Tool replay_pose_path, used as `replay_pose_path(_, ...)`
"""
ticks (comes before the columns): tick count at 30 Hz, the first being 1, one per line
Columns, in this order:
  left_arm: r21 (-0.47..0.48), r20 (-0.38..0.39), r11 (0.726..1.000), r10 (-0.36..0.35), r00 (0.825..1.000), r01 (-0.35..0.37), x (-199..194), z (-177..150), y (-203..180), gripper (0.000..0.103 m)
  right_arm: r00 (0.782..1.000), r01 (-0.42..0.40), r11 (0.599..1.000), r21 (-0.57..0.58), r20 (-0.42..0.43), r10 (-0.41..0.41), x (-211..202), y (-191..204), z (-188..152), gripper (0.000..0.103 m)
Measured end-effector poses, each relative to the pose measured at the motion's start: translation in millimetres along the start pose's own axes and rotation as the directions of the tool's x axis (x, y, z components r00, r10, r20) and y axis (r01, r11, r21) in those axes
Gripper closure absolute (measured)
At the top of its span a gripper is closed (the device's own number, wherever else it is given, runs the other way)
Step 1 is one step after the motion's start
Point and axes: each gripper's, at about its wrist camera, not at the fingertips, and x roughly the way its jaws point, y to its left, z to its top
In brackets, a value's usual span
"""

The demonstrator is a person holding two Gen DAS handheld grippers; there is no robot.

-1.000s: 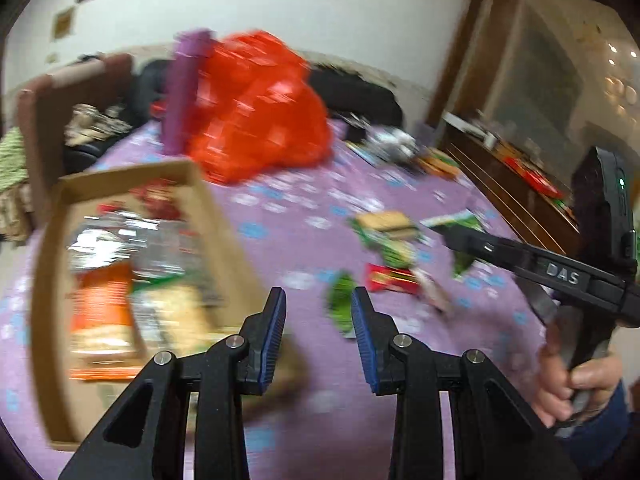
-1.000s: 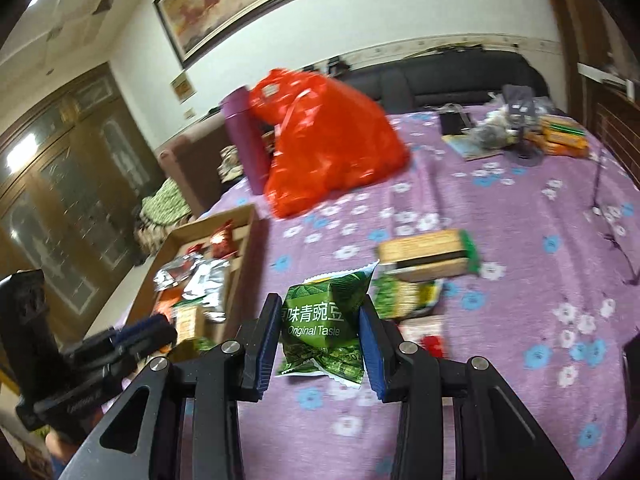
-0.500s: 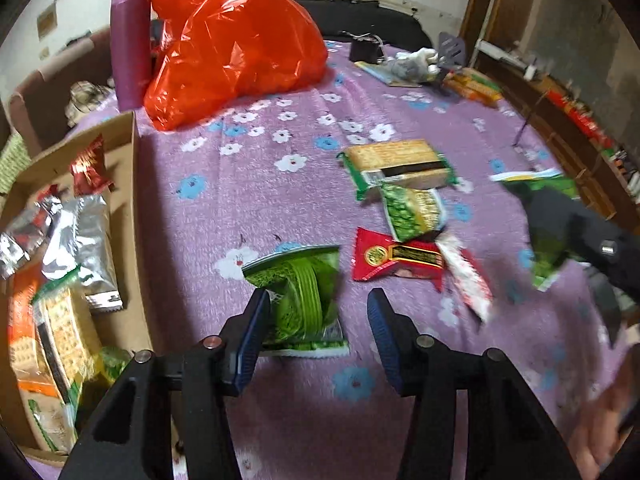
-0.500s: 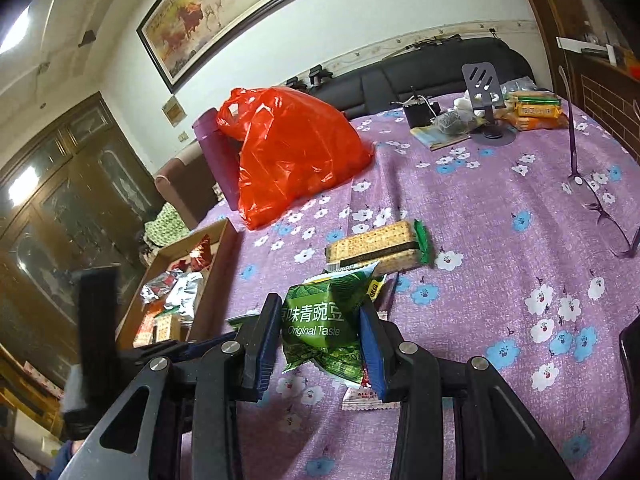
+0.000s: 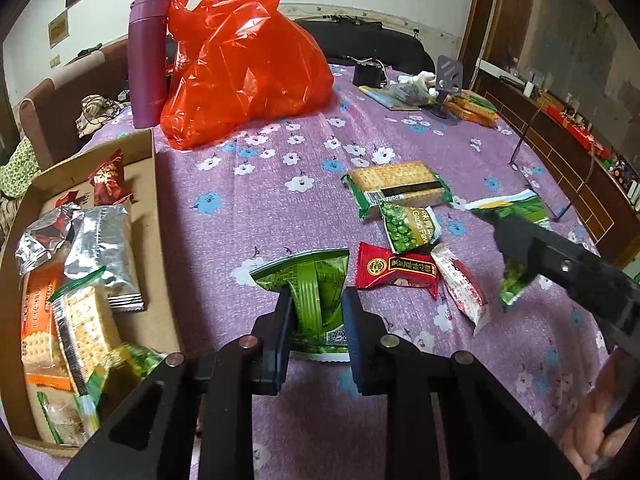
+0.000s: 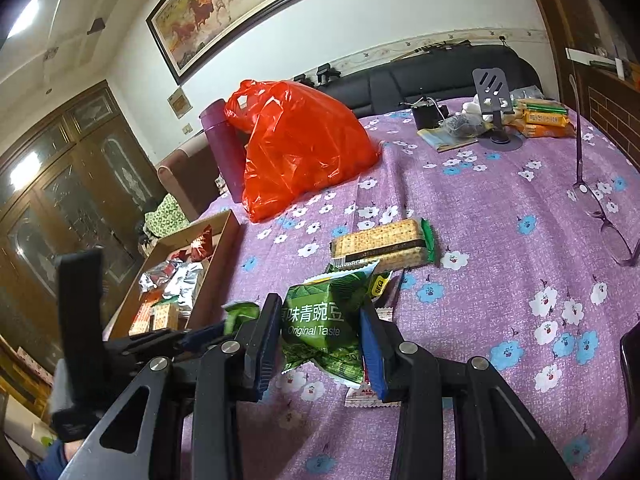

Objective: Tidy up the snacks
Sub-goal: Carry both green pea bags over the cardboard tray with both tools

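My left gripper (image 5: 318, 294) points down at the purple flowered tablecloth. Its jaws are closing, and the pads press a green pea packet (image 5: 308, 268) that lies beside the cardboard box (image 5: 154, 184) of snacks. My right gripper (image 6: 320, 305) is shut on another green packet (image 6: 326, 294) marked "Original Taste", held above the cloth. Loose on the cloth are a cracker pack (image 5: 396, 186), a garlic pea packet (image 5: 408, 226), a red packet (image 5: 396, 270) and a white-and-red packet (image 5: 460, 292). The right gripper with its packet (image 5: 516, 208) also shows in the left wrist view.
A full red plastic bag (image 5: 240, 68) and a purple flask (image 5: 147, 56) stand behind the box. Eyeglasses (image 6: 600, 208) lie at the right. A phone stand (image 6: 494, 96) and orange snack packs (image 6: 544, 120) sit at the far end, before a dark sofa.
My left gripper swung from above the box to the green packet on the cloth, widened, then closed around it. The right gripper kept its packet and hardly moved.
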Motion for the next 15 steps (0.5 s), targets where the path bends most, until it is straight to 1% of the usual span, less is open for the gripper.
replay_pose_path(5, -0.005, 0.008, 1.0, -0.014, 1.0, 0.014, -5.6, -2.3, 2.1, 0.08, 1.0, 0.011, 1.0, -0.001, 0.005, -0.011, 0.1, 0.8, -0.9, 0.062)
replay_pose_path(10, -0.017, 0.058, 1.0, -0.02, 0.998, 0.021, -28.0, -1.1, 8.7, 0.08, 1.0, 0.022, 1.0, -0.015, 0.001, -0.022, 2.5, 2.6, -1.4, 0.062)
replay_pose_path(13, -0.033, 0.086, 0.999, -0.016, 0.996, 0.018, -43.4, -3.0, 19.9, 0.08, 1.0, 0.017, 1.0, -0.012, -0.013, -0.017, 4.7, 4.6, -2.4, 0.062)
replay_pose_path(15, -0.051, 0.102, 0.999, 0.0, 0.995, 0.006, -53.6, -6.0, 32.4, 0.08, 1.0, 0.006, 1.0, -0.014, -0.024, -0.006, 5.4, 8.5, -3.1, 0.062)
